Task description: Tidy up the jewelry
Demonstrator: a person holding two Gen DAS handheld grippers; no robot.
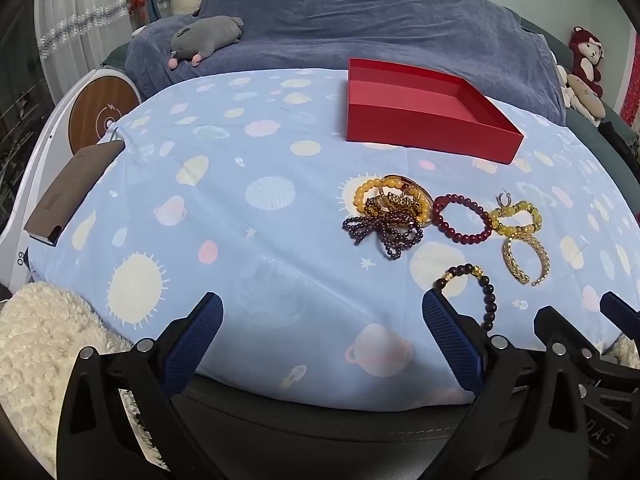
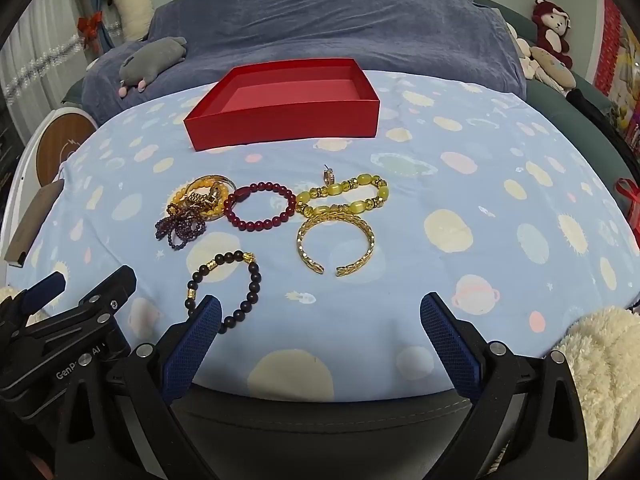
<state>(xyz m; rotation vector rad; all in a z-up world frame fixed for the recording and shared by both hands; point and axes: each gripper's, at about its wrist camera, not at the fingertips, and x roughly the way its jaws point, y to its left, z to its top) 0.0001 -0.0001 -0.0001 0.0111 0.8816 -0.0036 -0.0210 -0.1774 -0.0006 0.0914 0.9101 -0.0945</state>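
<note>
An empty red box stands at the far side of a blue patterned cloth. In front of it lie several bracelets: a tangled pile of amber, gold and purple beads, a dark red bead bracelet, a yellow bead bracelet, a gold cuff and a dark bead bracelet nearest me. My left gripper is open over bare cloth, left of the jewelry. My right gripper is open too, just short of the gold cuff.
A brown flat case lies at the cloth's left edge. Behind is a grey-blue blanket with a grey plush toy. White fleece lies near both grippers. Plush toys sit far right.
</note>
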